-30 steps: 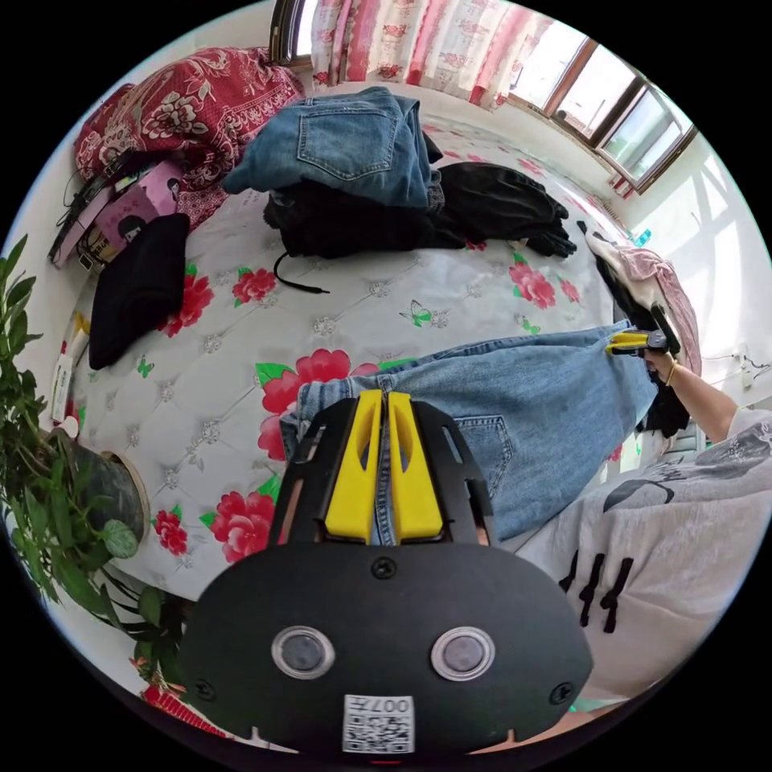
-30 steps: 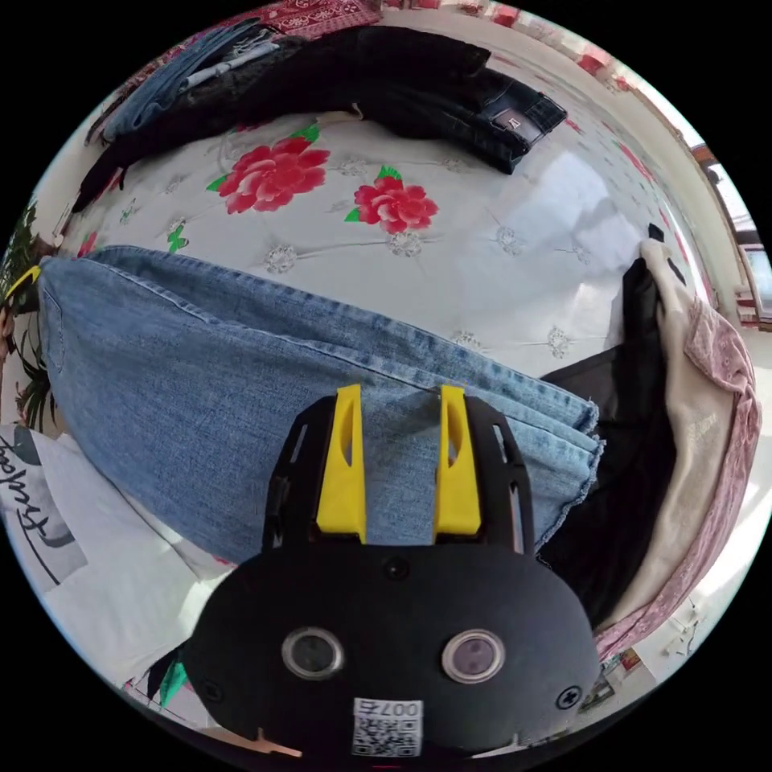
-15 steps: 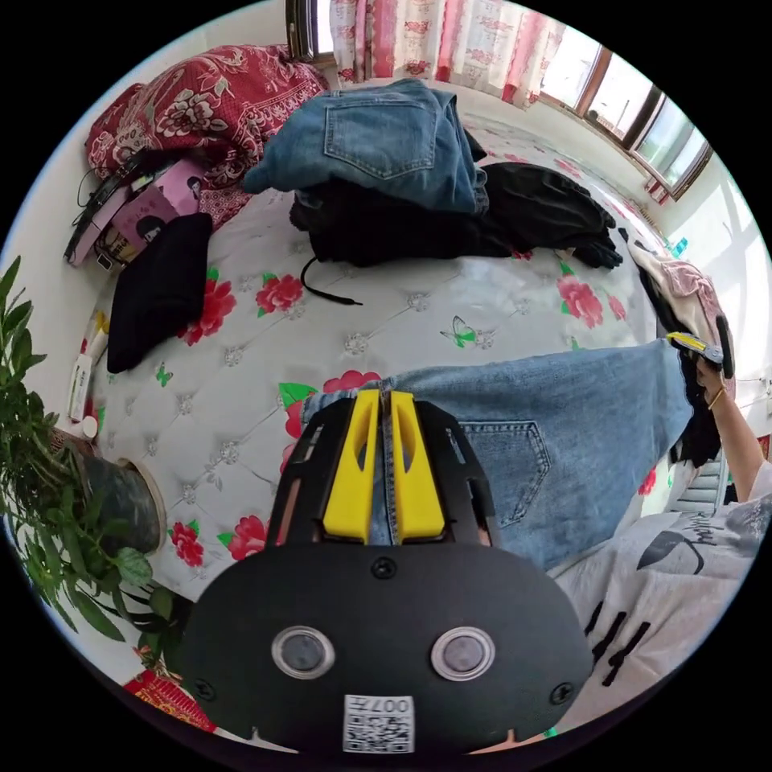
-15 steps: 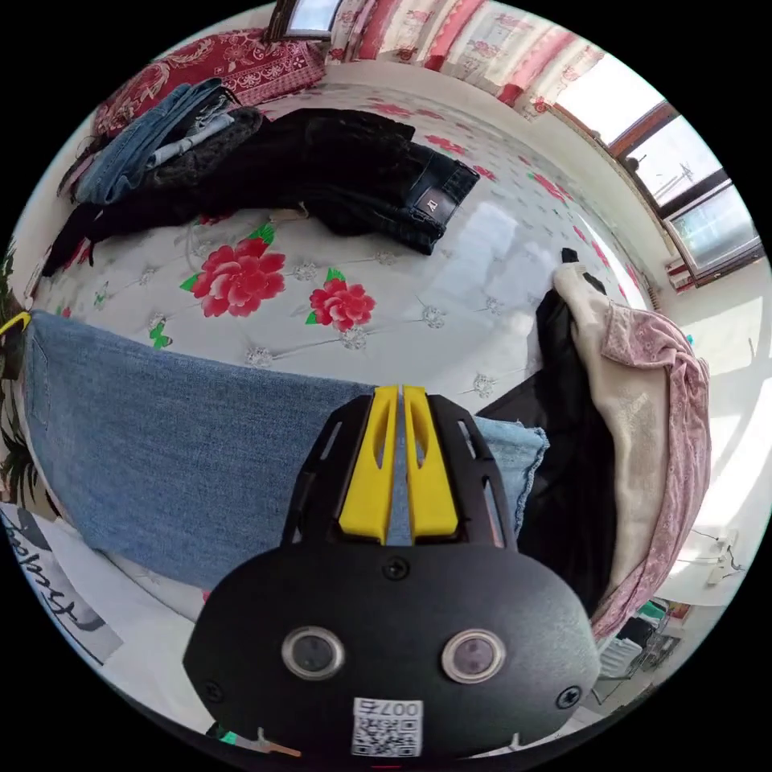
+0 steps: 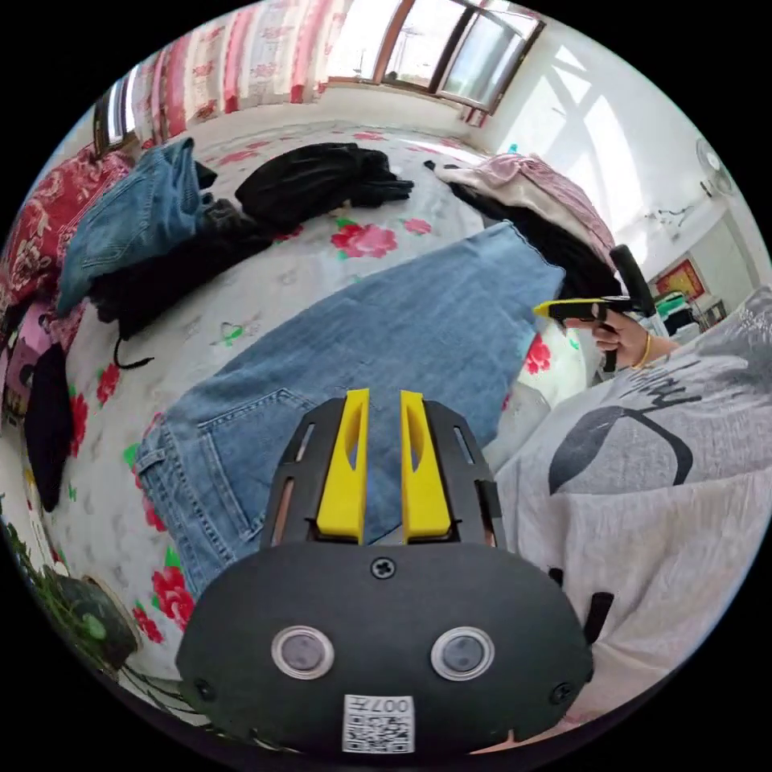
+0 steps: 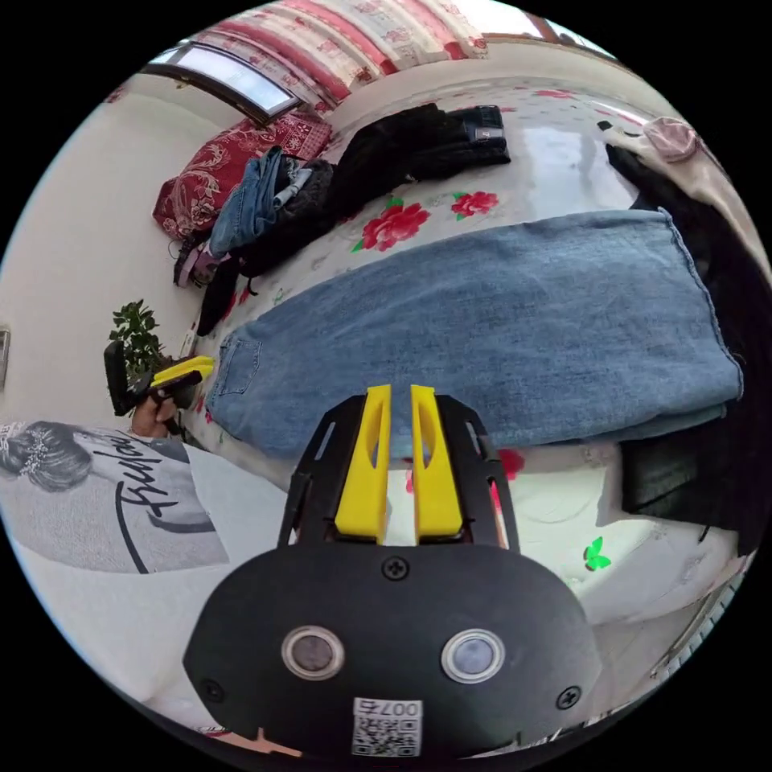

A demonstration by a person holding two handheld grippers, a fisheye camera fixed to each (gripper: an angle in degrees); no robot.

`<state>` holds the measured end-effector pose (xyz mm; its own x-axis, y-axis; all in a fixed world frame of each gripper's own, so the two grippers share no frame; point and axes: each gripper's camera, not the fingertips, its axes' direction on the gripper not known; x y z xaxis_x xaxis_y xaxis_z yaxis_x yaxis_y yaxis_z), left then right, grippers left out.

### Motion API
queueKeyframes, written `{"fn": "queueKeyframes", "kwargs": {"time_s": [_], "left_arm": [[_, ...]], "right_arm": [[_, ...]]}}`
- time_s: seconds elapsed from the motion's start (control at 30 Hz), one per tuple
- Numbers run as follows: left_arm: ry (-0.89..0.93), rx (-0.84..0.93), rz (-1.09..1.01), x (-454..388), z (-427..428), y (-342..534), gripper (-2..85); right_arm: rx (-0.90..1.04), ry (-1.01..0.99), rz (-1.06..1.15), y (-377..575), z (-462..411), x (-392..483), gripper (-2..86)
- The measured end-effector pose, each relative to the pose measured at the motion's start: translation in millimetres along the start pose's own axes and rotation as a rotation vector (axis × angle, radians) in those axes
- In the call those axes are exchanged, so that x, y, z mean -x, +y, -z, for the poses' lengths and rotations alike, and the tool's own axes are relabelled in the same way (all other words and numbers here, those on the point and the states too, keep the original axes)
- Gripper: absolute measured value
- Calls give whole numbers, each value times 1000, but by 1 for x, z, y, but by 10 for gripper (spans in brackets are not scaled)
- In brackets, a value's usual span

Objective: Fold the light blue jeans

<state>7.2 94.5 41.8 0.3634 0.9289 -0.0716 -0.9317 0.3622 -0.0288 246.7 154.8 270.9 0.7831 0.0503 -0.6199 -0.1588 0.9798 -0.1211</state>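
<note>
Light blue jeans (image 5: pixel 378 338) lie flat and lengthwise on a floral bed (image 5: pixel 305 265), near its front edge. Above the denim, the left gripper (image 5: pixel 384 402) and right gripper (image 6: pixel 400 398) hover slightly parted, holding nothing. Piled clothes (image 6: pixel 402 153) sit farther back.

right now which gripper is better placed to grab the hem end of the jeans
Right, probably. The right gripper hangs open near the jeans' hem end, while the left gripper sits open over the waist and back pocket.
</note>
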Motion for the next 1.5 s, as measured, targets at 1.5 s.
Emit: {"fn": "queueKeyframes", "kwargs": {"time_s": [1.5], "left_arm": [[-288,131,567,97,-26,47,-10]], "right_arm": [[-227,-72,-271,156,72,-111,40]]}}
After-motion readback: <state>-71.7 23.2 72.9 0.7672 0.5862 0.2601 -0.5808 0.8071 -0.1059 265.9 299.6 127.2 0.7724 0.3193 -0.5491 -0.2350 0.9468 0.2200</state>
